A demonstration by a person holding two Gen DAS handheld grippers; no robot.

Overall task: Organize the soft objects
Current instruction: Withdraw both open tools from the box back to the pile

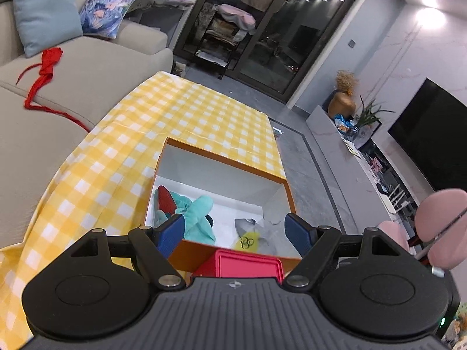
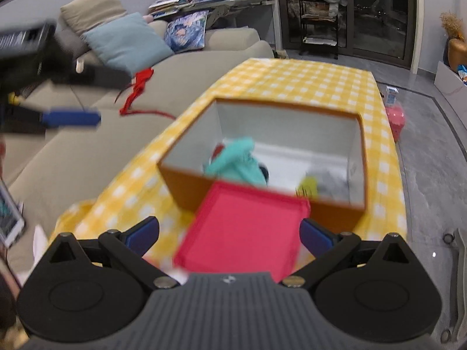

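An orange-walled cardboard box [image 1: 287, 192] with a smooth white inside sits on the bench under a yellow gingham cloth [image 1: 186, 108]. Inside the box, a crumpled teal fabric [image 1: 198, 215] lies at its left, a grey and yellow bundle [image 1: 251, 233] at its right. A flat, square pink tray [image 2: 245, 230] touches the box's near wall. Left claw [image 1: 235, 233] and right claw [image 2: 229, 233], blue ribbed pads, are both spread and hold nothing. A red stringy cloth [image 1: 46, 67] lies on the beige sofa [image 1: 87, 70] left of the box
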